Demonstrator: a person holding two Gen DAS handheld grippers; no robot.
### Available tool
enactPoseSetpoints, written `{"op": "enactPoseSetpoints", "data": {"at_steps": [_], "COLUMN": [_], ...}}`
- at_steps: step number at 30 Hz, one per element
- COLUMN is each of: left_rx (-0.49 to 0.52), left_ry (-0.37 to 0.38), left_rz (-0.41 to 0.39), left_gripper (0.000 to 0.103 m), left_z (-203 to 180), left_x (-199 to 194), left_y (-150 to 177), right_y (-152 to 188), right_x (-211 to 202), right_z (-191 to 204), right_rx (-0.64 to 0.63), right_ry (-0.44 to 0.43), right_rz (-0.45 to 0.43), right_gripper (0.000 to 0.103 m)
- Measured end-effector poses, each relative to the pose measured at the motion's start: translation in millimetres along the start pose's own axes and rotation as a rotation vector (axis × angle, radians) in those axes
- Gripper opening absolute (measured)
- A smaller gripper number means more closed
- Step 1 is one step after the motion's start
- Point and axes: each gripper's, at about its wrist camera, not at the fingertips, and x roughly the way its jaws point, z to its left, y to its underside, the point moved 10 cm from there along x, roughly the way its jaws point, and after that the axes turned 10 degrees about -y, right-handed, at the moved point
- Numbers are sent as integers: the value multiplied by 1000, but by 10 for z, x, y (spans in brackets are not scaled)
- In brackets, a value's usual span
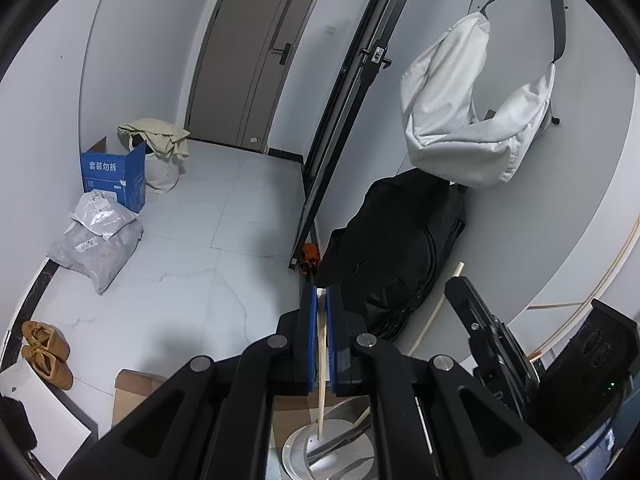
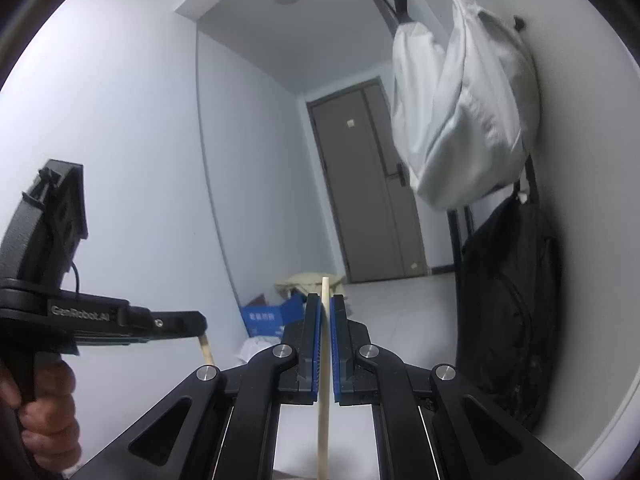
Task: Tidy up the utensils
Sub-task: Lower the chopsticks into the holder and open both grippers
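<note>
In the left wrist view, our left gripper [image 1: 322, 300] is clamped on a wooden chopstick [image 1: 321, 360] whose lower end hangs over a metal bowl [image 1: 320, 448]. In the right wrist view, our right gripper [image 2: 327, 308] pinches a second chopstick [image 2: 325, 360], upright. We judge both lifted mid-transfer; next we must pair them and set them down together.

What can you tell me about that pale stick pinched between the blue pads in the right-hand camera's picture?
The stick is a thin, round, pale rod that looks like bare wood, probably a chopstick. The right gripper is shut on it, its blue pads pressing both sides. It stands roughly upright in the picture, its blunt top poking just above the fingertips, its lower end running out of the frame. Nothing else touches it here.
</note>
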Motion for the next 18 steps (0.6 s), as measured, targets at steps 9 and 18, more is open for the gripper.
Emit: {"op": "enactPoseSetpoints", "data": {"at_steps": [9, 18], "left_rx": [40, 87], "left_ry": [10, 66], "left_rz": [16, 120], "left_gripper": [1, 1], "left_z": [-108, -168], "left_x": [40, 80], "left_y": [89, 346], "right_y": [226, 498], "right_x": [49, -100], "right_z": [50, 283], "right_rx": [-44, -48], "right_ry": [-11, -93], "right_rz": [48, 143], "right_gripper": [4, 4]}}
